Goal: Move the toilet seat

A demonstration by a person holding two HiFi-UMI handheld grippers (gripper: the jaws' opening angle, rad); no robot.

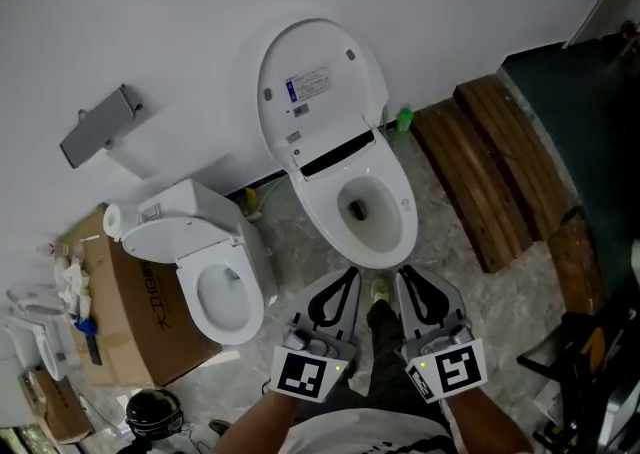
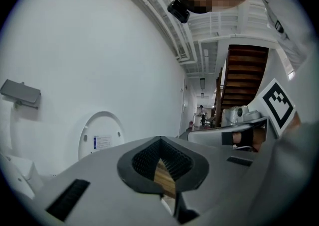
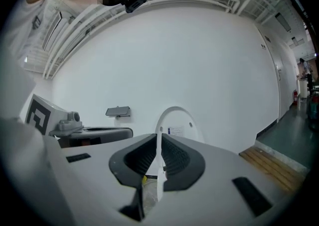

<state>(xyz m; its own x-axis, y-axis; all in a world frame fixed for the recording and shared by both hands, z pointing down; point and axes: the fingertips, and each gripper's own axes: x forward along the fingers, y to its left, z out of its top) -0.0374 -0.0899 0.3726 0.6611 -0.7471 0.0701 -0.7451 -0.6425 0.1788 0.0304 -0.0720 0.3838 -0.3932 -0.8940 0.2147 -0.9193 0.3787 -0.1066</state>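
Wall [image 1: 150,22]: seat [image 1: 320,82] upright, beyond claws [image 1: 350,274] [image 1: 405,274]

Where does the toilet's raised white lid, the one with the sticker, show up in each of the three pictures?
Head view: the lid is at top centre, leaning back against the wall.
Left gripper view: lower left, its bottom cut off.
Right gripper view: low centre.
Shared landmark: the grey box on the wall, left of the lid in every view.
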